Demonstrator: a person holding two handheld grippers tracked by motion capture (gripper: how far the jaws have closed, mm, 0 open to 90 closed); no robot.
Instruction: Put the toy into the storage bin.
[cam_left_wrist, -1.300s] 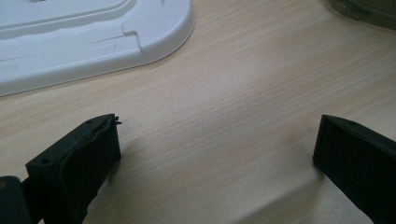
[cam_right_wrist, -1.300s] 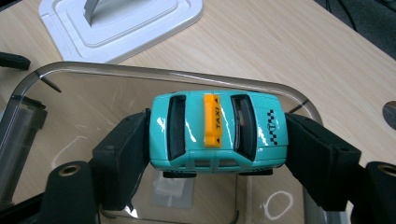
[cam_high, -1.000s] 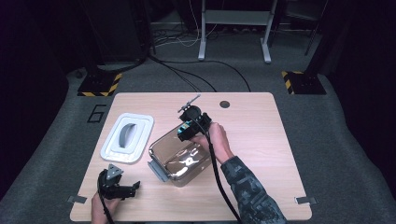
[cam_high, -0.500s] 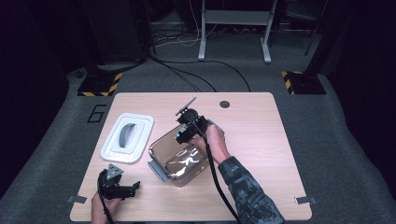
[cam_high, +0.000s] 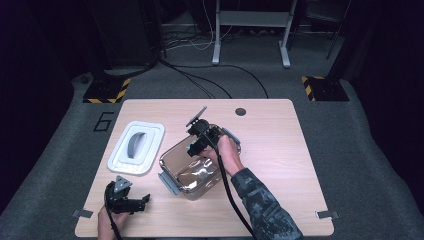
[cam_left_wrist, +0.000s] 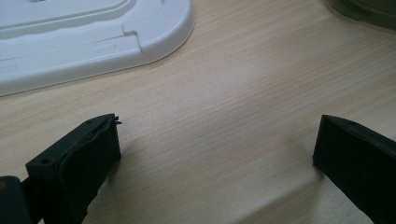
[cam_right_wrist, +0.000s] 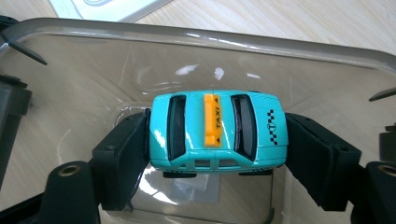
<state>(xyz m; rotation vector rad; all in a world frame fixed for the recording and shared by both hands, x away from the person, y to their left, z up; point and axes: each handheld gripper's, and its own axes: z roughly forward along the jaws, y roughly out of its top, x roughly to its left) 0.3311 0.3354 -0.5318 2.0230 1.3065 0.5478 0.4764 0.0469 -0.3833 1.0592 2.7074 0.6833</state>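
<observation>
A turquoise toy taxi (cam_right_wrist: 217, 130) with an orange roof sign is clamped end to end between the black jaws of my right gripper (cam_right_wrist: 217, 140). It hangs over the open mouth of a clear plastic container (cam_right_wrist: 140, 60). From above, my right gripper (cam_high: 196, 145) sits over the container (cam_high: 197, 167) near the table's middle, a bit of turquoise showing at its tip. My left gripper (cam_high: 135, 202) rests at the front left of the table, jaws wide apart. Between its jaws (cam_left_wrist: 215, 149) lies bare wood only.
A white lid (cam_high: 136, 147) lies left of the container; its corner (cam_left_wrist: 93, 42) shows ahead of my left gripper. The container has grey latches (cam_high: 169, 182) on its ends. The wooden table (cam_high: 280, 150) has a round cable hole (cam_high: 241, 111) at its far edge.
My right gripper with the taxi has shifted slightly toward the container's far end. My left gripper has stayed put.
</observation>
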